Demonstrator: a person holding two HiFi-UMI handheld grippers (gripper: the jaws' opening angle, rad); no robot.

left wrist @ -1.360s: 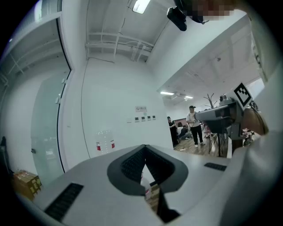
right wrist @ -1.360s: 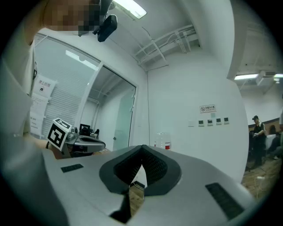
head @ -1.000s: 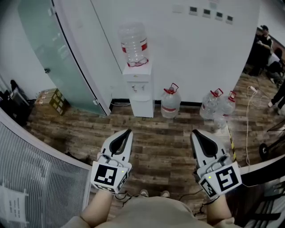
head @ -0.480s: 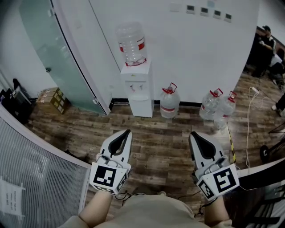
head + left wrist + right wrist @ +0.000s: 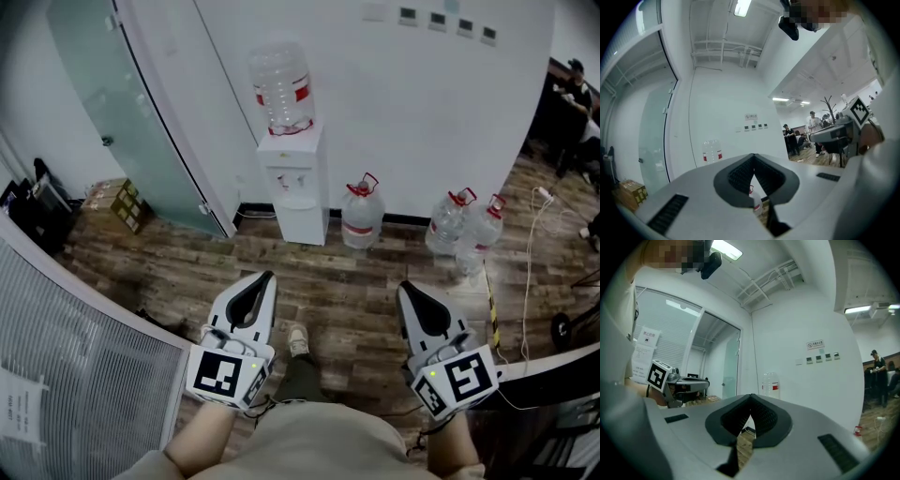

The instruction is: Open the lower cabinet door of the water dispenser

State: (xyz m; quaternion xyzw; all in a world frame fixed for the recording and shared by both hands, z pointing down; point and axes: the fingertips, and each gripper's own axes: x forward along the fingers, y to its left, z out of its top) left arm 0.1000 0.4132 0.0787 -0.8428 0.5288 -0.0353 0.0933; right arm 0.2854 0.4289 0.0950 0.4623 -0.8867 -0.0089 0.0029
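The white water dispenser (image 5: 295, 173) stands against the far wall with a clear bottle (image 5: 281, 86) upside down on top. Its lower cabinet door (image 5: 303, 225) is closed. My left gripper (image 5: 266, 277) and right gripper (image 5: 404, 286) are held low over the wooden floor, well short of the dispenser and pointing toward it. Both are shut, with nothing between the jaws. In the left gripper view the tips (image 5: 753, 158) meet, and the bottle (image 5: 711, 151) shows far off. In the right gripper view the tips (image 5: 751, 398) also meet, with the bottle (image 5: 771, 382) beyond.
Three water jugs (image 5: 361, 214) (image 5: 448, 223) (image 5: 480, 231) stand on the floor right of the dispenser. A glass door (image 5: 122, 122) and cardboard boxes (image 5: 117, 202) are at the left. A ribbed partition (image 5: 84, 375) lies near left, a white cable (image 5: 528, 253) at the right. My shoe (image 5: 297, 339) is between the grippers.
The dispenser has drawn a little closer. My shoe has stepped forward between the grippers. Both grippers have sunk slightly and stay shut.
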